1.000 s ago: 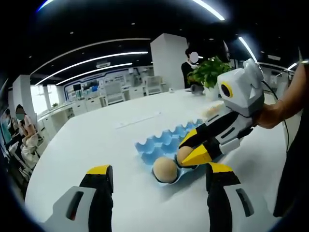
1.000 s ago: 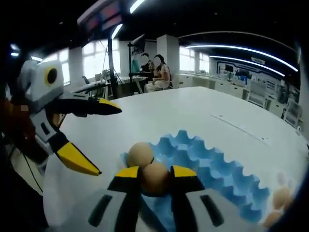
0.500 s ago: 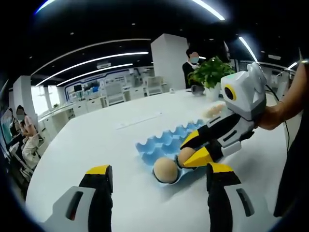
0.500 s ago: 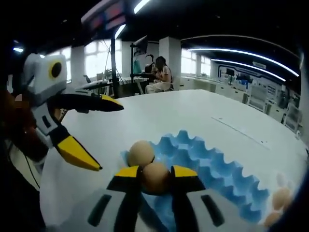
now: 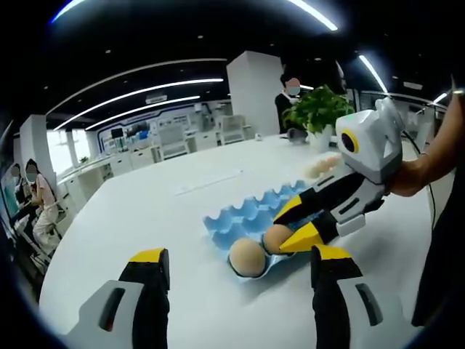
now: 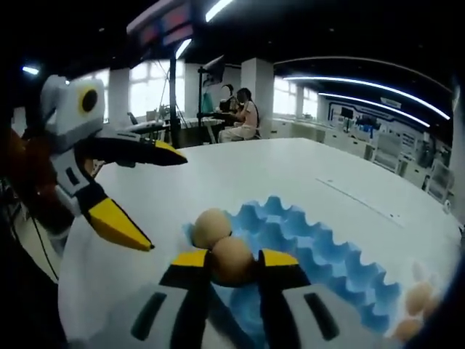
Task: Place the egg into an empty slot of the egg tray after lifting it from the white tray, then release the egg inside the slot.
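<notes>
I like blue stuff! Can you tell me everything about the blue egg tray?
The light blue moulded egg tray looks like pulp or thin plastic, with rows of peaked cups. It lies flat on the white table. One brown egg sits in a near-end cup; the right tool holds a second brown egg there. The other cups look empty.
</notes>
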Demonstrator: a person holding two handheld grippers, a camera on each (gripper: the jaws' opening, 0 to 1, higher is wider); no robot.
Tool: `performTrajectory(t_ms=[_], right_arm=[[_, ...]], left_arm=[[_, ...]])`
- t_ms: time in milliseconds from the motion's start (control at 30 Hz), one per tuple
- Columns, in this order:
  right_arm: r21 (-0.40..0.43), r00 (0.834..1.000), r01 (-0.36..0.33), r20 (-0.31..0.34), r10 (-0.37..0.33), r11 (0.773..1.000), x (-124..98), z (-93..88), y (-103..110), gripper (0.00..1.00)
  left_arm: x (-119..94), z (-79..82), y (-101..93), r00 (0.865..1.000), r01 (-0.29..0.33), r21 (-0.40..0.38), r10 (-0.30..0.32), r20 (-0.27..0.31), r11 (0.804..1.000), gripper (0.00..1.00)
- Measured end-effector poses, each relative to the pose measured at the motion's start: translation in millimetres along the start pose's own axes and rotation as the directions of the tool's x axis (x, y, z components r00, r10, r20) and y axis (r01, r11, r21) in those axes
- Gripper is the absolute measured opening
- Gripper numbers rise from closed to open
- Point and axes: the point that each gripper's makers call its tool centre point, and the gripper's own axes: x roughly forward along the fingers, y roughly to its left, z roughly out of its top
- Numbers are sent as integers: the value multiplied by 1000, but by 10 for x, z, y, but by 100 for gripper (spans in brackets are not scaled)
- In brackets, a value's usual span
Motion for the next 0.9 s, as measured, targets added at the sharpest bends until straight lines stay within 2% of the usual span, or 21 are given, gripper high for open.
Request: performTrajectory(t_ms=[333,633,900], right_arm=[[10,1000,22,10,-22,1000,-187,-2,-52,25],[34,994,105,22,-106,994,-511,-58,-278,25],[77,977,210,9,-211,975,-881,-210,-541,25]], left_arm=[[7,27,-45,1000,10,4,-10,4,1000,81],[34,48,-101,1000,24,7,-24,9,1000,81],[30,66,-117,999,30,12,-30,11,999,80]])
